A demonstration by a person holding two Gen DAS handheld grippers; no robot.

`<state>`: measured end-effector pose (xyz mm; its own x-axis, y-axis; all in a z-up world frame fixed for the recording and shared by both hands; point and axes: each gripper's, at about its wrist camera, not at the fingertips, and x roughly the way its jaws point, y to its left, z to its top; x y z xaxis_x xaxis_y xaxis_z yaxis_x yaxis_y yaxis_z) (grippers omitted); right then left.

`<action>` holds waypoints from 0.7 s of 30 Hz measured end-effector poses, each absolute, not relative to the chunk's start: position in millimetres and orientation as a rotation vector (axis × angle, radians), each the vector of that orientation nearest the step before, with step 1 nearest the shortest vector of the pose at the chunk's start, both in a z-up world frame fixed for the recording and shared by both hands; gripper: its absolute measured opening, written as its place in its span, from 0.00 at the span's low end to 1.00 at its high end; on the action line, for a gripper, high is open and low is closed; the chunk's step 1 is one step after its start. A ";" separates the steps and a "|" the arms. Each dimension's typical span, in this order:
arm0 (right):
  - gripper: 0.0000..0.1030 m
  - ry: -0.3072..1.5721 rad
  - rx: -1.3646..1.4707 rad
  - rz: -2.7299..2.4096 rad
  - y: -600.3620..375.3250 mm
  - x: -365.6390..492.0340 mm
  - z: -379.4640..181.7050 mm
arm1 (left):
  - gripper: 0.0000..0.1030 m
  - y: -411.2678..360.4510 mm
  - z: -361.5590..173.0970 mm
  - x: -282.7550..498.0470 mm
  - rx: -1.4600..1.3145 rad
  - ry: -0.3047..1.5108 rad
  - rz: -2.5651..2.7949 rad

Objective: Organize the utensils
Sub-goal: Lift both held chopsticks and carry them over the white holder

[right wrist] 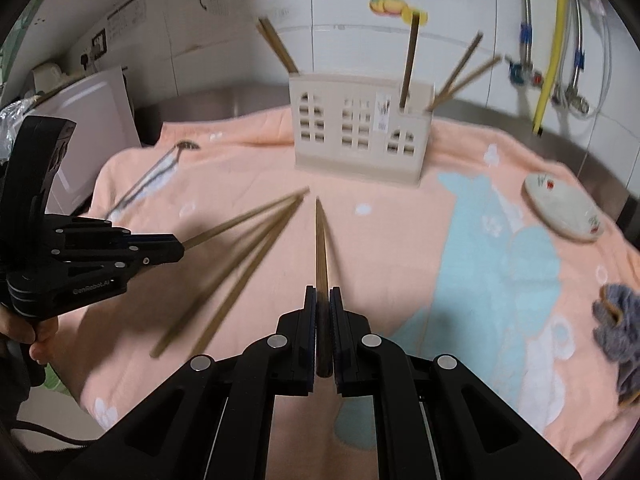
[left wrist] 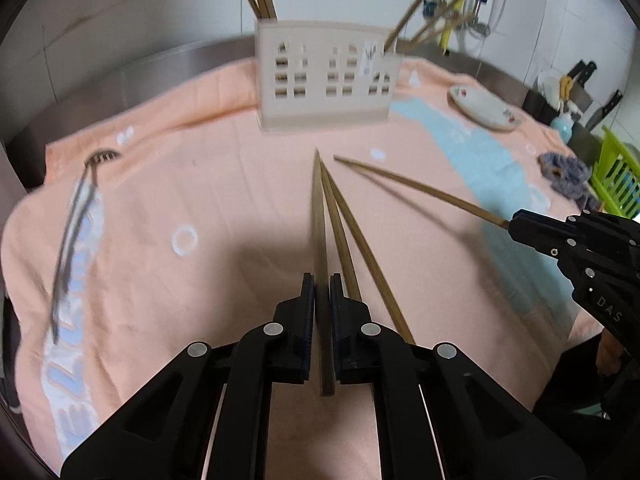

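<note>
My left gripper is shut on one brown chopstick that points toward the beige holder. Two more chopsticks lie on the peach towel just right of it. My right gripper is shut on another chopstick, lifted above the towel. From the right wrist view the left gripper shows at the left with its chopstick, above the loose pair. The holder has several chopsticks standing in it.
A metal slotted utensil lies at the towel's left side. A small flowered plate and a grey cloth sit at the right. A green rack stands beyond the towel's right edge. A hand holds the left gripper's handle.
</note>
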<state>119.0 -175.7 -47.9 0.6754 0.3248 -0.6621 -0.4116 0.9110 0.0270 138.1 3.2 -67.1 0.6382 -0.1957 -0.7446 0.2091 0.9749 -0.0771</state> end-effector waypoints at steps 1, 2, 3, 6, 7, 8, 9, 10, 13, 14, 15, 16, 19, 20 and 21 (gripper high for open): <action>0.06 0.702 -0.130 0.414 -175.7 119.8 -42.1 | 0.06 4.8 -62.0 138.0 0.013 0.835 -0.234; 0.06 0.684 -0.130 0.415 -175.9 121.0 -35.8 | 0.06 6.4 -55.8 137.9 0.008 0.821 -0.238; 0.06 0.672 -0.131 0.414 -176.1 121.9 -31.1 | 0.06 7.4 -51.3 137.2 0.007 0.810 -0.240; 0.06 0.629 -0.135 0.415 -175.6 126.2 -14.7 | 0.06 9.9 -36.7 138.2 -0.003 0.777 -0.249; 0.06 0.617 -0.135 0.417 -175.3 127.8 -9.7 | 0.06 10.2 -32.5 138.7 -0.004 0.769 -0.252; 0.06 0.605 -0.134 0.422 -174.7 130.4 -3.8 | 0.06 9.9 -28.6 139.5 -0.001 0.759 -0.253; 0.06 0.597 -0.134 0.426 -174.4 132.2 0.1 | 0.06 10.1 -23.6 140.5 0.002 0.747 -0.256; 0.06 0.587 -0.137 0.430 -173.6 134.6 4.8 | 0.06 9.3 -20.1 141.6 0.006 0.740 -0.259; 0.06 0.566 -0.137 0.441 -172.3 143.2 17.7 | 0.06 8.5 -5.9 146.3 0.013 0.712 -0.266; 0.06 0.562 -0.134 0.443 -172.1 145.2 20.8 | 0.06 8.4 -0.7 148.5 0.013 0.702 -0.270; 0.06 0.559 -0.130 0.449 -172.3 149.3 26.0 | 0.06 7.8 4.0 150.4 0.018 0.694 -0.271; 0.06 0.560 -0.129 0.456 -172.3 153.6 30.8 | 0.06 7.3 7.9 152.8 0.024 0.687 -0.272; 0.06 0.547 -0.141 0.461 -172.8 164.9 45.0 | 0.06 6.3 20.3 162.2 0.036 0.672 -0.280; 0.06 0.543 -0.145 0.462 -173.4 169.3 50.3 | 0.06 5.5 25.9 166.9 0.041 0.668 -0.284; 0.06 0.540 -0.147 0.462 -174.3 172.9 53.9 | 0.06 5.4 29.4 170.1 0.042 0.665 -0.289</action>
